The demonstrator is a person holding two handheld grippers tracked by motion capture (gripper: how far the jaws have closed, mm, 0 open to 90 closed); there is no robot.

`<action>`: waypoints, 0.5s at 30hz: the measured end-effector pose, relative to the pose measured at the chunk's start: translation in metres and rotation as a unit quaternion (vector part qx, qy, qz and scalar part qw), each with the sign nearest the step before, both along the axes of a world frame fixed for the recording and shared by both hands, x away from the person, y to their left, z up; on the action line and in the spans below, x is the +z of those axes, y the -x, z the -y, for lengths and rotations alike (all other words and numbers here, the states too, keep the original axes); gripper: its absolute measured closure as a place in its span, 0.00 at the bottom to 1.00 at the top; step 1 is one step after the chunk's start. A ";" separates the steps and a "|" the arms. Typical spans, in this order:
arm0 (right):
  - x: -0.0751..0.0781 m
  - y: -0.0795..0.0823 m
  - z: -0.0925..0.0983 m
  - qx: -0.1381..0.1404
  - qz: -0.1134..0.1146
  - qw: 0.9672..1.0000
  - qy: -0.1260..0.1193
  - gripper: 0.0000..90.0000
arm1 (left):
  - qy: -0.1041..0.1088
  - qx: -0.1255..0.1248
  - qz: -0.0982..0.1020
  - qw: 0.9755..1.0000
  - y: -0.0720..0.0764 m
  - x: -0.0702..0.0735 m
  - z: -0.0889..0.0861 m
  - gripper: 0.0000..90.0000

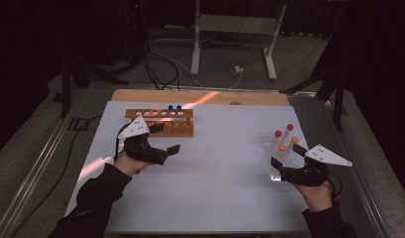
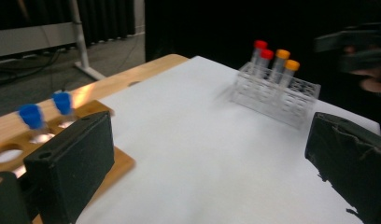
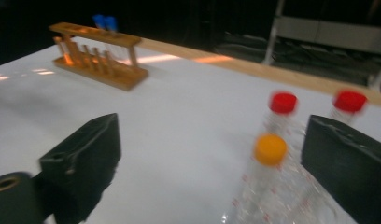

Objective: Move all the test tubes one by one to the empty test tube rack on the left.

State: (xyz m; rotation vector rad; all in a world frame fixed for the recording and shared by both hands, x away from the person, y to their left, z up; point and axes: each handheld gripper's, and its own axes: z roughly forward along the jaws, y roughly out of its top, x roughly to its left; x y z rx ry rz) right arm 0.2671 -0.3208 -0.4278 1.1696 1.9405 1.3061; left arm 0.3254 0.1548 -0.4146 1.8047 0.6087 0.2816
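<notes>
A white sheet (image 1: 210,163) covers the table in a dark room. Nearest, at five o'clock, the right gripper (image 1: 288,167) stands with jaws apart and nothing between them, just short of the clear rack (image 1: 282,148) of red- and orange-capped tubes (image 1: 282,148). At nine o'clock the left gripper (image 1: 167,138) gapes empty beside the wooden rack (image 1: 163,123), farther off at eleven, holding two blue-capped tubes (image 1: 174,108).

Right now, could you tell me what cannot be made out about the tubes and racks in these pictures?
- Clear rack: blurred and cut off by the bottom edge, right gripper view.
- Wooden rack: its front is hidden behind the left hand-held gripper's jaw, left gripper view.
- Blue-capped tubes: too small to show contents, high view.
</notes>
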 end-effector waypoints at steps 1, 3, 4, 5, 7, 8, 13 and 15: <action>-0.004 -0.002 0.002 -0.004 -0.009 1.000 0.005 0.10 | -0.003 0.000 0.003 1.000 0.004 -0.001 0.001 0.03; -0.011 -0.004 0.003 -0.010 -0.021 1.000 0.019 0.21 | 0.004 -0.009 0.001 1.000 0.011 -0.004 0.003 0.03; -0.014 -0.006 0.003 -0.014 -0.029 0.999 0.023 0.25 | 0.004 -0.008 0.004 1.000 0.014 -0.005 0.004 0.03; -0.017 -0.007 0.004 -0.016 -0.035 0.999 0.031 0.29 | 0.005 -0.012 0.005 1.000 0.016 -0.006 0.005 0.03; -0.022 -0.009 0.005 -0.031 -0.046 0.998 0.037 0.35 | 0.001 -0.013 0.010 1.000 0.020 -0.007 0.008 0.03; -0.024 -0.010 0.006 -0.034 -0.048 0.998 0.039 0.39 | 0.000 -0.016 0.010 1.000 0.021 -0.007 0.009 0.03; -0.031 -0.015 0.012 -0.061 -0.062 0.995 0.052 0.59 | -0.005 -0.021 0.009 1.000 0.023 -0.010 0.012 0.03; -0.033 -0.018 0.012 -0.060 -0.071 0.994 0.054 0.63 | -0.005 -0.023 0.008 1.000 0.024 -0.010 0.013 0.03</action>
